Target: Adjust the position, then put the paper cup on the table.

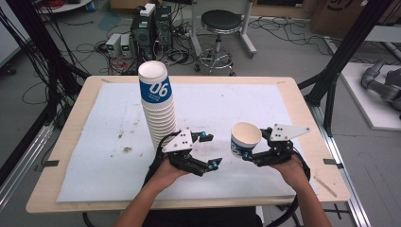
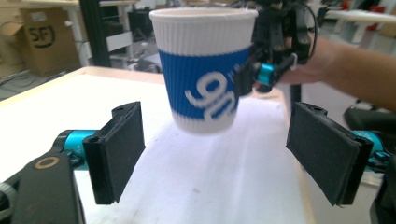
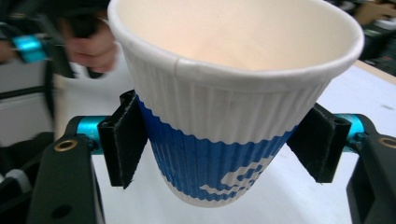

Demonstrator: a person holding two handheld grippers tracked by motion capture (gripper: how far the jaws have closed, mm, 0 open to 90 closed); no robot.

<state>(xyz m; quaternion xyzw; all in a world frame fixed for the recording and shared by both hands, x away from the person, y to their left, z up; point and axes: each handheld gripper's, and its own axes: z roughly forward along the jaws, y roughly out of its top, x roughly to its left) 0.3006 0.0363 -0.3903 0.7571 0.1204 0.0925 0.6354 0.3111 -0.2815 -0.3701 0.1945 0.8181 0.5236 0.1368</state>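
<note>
The left claw [image 1: 208, 150] is seen released above the near middle of the counter [image 1: 302, 113], its jaws spread wide with nothing between the pads. No earlier picture being at hand, only this spread stance can be told. Just behind and to the left of it, a tall stack of cups [image 1: 158, 106] stands on the white mat [image 1: 94, 156], leaning slightly, with "06" printed on the blue band of the topmost cup. To the right, a single paper cup [image 1: 245, 138] is held off the mat by the right claw [image 1: 249, 155], whose pads are clenched on the blue band at either side of the ribbed wall. The cup is kept nearly upright, its long axis close to vertical, the open mouth turned up and the narrower base hanging down. Between the two claws only bare mat is seen, and the stack stands well apart from the held cup. Beyond the counter, a round stool [image 1: 221, 21] and computer towers [image 1: 151, 23] stand on the floor.
</note>
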